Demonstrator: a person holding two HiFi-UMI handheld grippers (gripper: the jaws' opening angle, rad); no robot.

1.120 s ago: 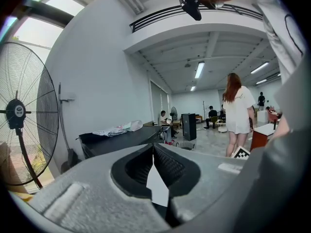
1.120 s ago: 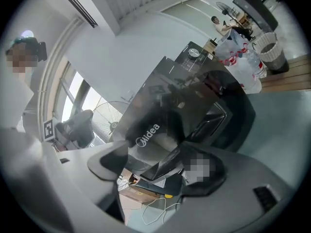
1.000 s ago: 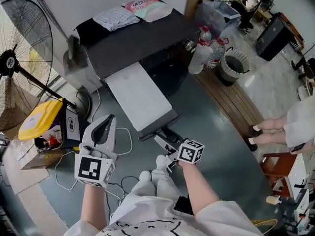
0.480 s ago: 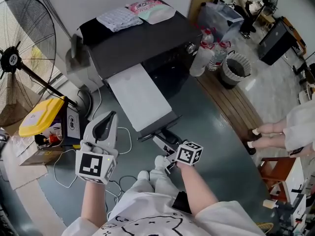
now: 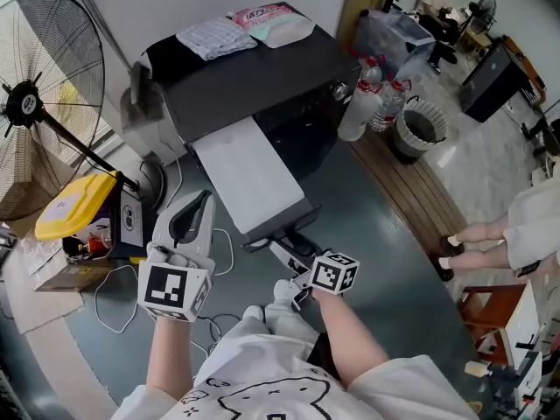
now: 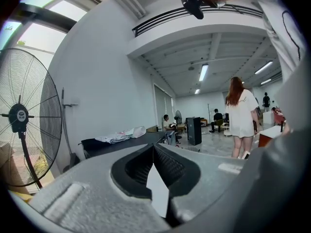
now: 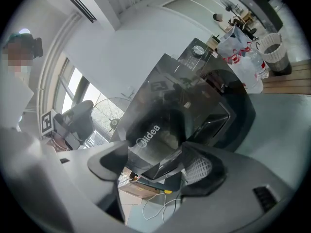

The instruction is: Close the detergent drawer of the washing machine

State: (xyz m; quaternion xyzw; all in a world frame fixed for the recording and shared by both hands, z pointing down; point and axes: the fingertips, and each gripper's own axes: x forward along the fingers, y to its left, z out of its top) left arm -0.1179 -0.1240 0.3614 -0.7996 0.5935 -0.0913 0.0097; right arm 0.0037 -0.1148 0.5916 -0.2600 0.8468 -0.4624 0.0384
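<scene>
While the detergent drawer [image 5: 249, 178] stands pulled out: it juts from the front of the dark washing machine [image 5: 254, 77] toward the person, its pale top face up and its near end low in the head view.
Right gripper [image 5: 293, 254]: set at the drawer's near end. Its own view shows the glossy dark front panel [image 7: 150, 135] lodged between the two jaws, which close on the panel's lower edge – a hold that looks placed for driving the drawer straight back in.
Left gripper [image 5: 203, 201]: raised beside the drawer and apart from it, jaws pressed together on nothing [image 6: 153, 147] – probably just kept clear of the drawer's path.
Progress: closing looks not yet begun, since the drawer's full length is out.
Hard to make out: from the head view the marker cube and the drawer's end cover the actual contact. The slot the drawer runs into and any compartments inside it are not visible.
Surroundings: folded cloths [image 5: 214, 33] lie on the machine's top, and a fan [image 5: 35, 103] stands at its left.
</scene>
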